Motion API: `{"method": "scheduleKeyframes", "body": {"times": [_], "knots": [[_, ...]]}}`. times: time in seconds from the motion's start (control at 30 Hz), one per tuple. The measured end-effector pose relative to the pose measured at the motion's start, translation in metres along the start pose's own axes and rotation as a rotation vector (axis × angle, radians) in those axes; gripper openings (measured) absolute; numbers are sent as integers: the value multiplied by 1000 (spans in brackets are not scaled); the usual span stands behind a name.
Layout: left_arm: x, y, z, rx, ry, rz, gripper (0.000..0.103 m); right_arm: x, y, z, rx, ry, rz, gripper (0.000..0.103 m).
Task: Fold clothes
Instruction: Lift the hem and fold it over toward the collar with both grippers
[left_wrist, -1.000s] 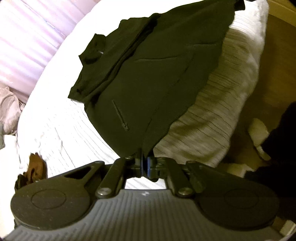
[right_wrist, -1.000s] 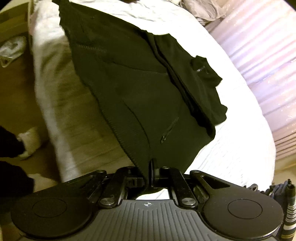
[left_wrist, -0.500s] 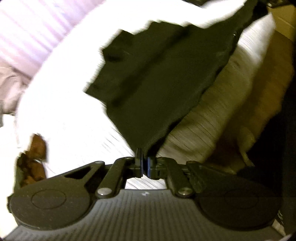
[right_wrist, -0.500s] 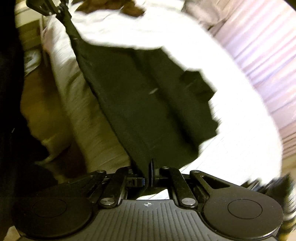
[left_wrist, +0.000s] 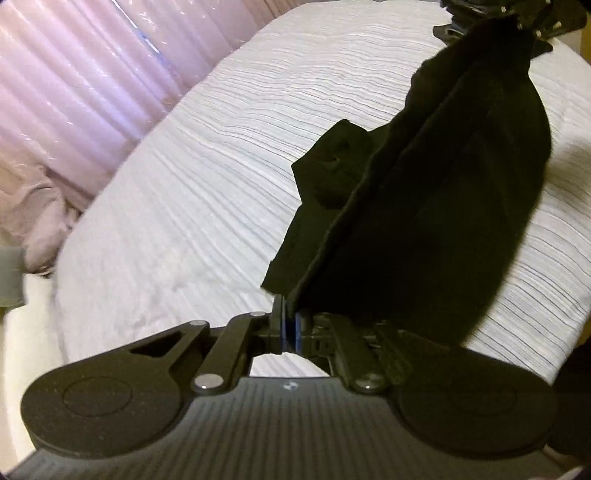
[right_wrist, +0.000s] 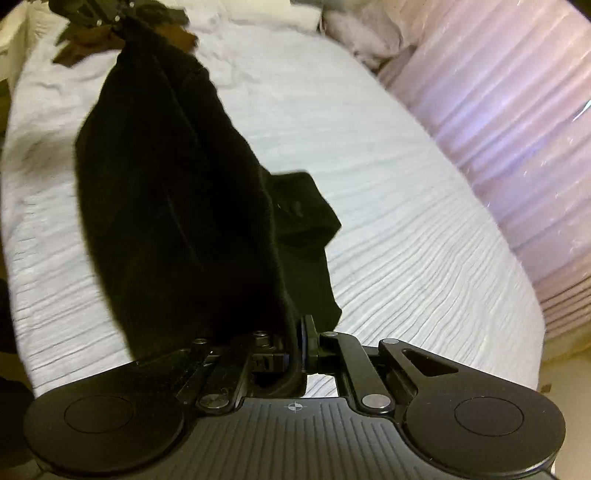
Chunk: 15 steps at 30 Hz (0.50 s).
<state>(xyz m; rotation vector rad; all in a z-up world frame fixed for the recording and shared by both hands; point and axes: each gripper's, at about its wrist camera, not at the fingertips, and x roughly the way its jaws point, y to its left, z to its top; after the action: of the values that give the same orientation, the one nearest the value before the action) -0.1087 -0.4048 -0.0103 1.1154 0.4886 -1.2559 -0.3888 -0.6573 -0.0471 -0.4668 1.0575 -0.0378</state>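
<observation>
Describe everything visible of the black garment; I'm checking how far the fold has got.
The black garment looks like soft, matte knit fabric. It hangs slung between the two grippers over the white ribbed bedspread, sagging in the middle. The left gripper and the right gripper are each shut on an edge. A loose flap droops toward the bedspread; whether it touches is unclear.

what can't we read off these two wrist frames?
- Left wrist: the black garment hangs between the grippers and hides the bed beneath; its folds are too dark to read.
- Left wrist: the right gripper is cut off by the top edge.
- Right wrist: the left gripper is cut off likewise; the brown item beside it is blurred, unidentifiable.
</observation>
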Motion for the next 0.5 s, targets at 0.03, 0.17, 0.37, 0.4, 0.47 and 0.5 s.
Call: {"method": "scheduleKeyframes", "body": {"times": [0.03, 0.17, 0.37, 0.4, 0.47, 0.5], "knots": [[14, 8, 3, -1, 4, -18, 4, 12, -7, 5, 16, 21, 7, 4], [71, 40, 16, -3, 22, -90, 4, 55, -29, 22, 44, 97, 20, 4], [133, 81, 35, -14, 55, -147, 4, 98, -76, 41, 97, 136, 49, 4], [141, 86, 38, -22, 66, -146, 4, 105, -86, 42, 97, 136, 56, 4], [158, 95, 45, -37, 88, -144, 4, 122, -103, 47, 97, 133, 75, 4], [166, 99, 48, -45, 99, -143, 4, 133, -111, 48, 102, 133, 87, 4]]}}
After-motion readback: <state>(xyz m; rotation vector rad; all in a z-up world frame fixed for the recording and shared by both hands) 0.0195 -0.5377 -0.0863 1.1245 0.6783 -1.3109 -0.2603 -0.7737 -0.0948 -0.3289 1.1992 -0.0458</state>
